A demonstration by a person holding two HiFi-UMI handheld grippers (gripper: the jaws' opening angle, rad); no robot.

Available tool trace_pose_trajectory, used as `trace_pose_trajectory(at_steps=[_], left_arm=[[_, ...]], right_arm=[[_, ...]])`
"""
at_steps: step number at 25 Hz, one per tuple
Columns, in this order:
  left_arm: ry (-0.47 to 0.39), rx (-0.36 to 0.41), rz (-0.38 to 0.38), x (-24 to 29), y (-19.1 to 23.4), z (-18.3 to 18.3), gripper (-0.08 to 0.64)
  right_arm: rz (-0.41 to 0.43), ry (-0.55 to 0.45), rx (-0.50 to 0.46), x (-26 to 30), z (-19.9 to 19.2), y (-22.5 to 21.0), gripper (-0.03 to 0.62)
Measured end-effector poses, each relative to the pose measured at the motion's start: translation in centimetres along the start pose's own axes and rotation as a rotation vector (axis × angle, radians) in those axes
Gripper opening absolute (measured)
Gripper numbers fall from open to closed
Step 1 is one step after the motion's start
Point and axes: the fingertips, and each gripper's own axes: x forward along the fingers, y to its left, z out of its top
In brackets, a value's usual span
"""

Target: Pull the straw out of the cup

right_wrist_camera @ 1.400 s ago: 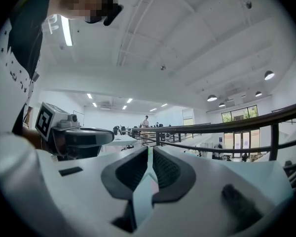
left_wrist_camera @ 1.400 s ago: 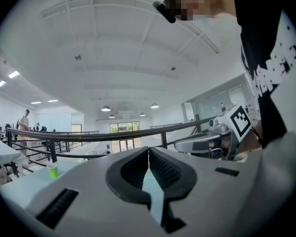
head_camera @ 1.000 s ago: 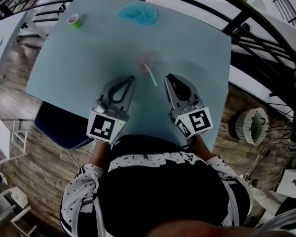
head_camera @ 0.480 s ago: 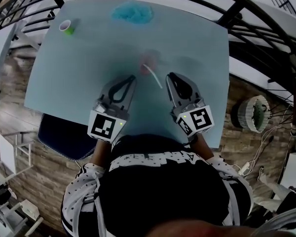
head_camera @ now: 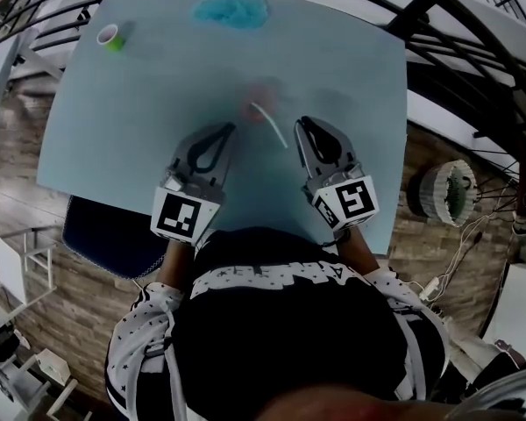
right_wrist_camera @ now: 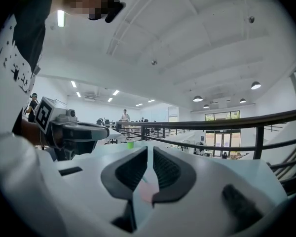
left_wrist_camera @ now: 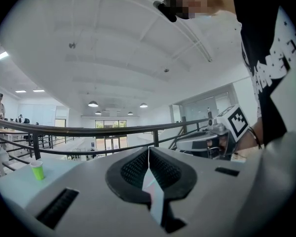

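Left tool (head_camera: 229,128) shut, right tool (head_camera: 302,123) barely parted, both empty, short of straw (head_camera: 270,126). Risk: cup (head_camera: 261,96) unbraced, likely tips or drags across desk (head_camera: 140,77) on pull.

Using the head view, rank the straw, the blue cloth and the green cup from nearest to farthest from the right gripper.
1. Straw: just left of the right gripper, leaning out of the pink cup.
2. Blue cloth: at the table's far edge, ahead and to the left.
3. Green cup: near the far left corner.
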Motion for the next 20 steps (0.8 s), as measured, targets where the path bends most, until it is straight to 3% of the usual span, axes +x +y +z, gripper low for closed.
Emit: trace_pose_trajectory(at_steps=[20], left_arm=[[0.059, -0.04, 0.002, 2.1, 1.8, -2.3, 0.014]], right_arm=[[0.08, 0.101, -0.021, 3.2, -5.1, -1.3, 0.029]])
